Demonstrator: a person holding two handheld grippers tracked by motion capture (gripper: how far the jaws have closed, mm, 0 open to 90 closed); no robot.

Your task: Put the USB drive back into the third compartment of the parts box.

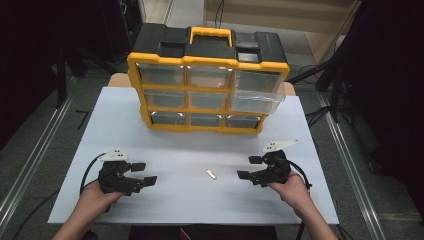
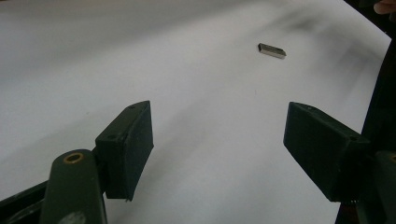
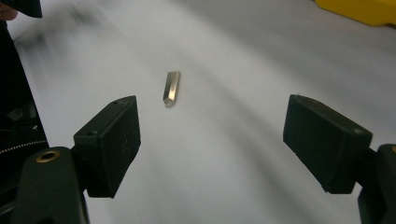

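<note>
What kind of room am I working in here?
Probably a lab or recording bench, not a home: a white table, a yellow-and-black parts organiser with clear drawers, dark stands and cables around it.

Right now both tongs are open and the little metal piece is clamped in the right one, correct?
Not quite. Both tongs are open, but the little metal piece lies loose on the white table, between the left tongs and right tongs; the high view shows it.
</note>
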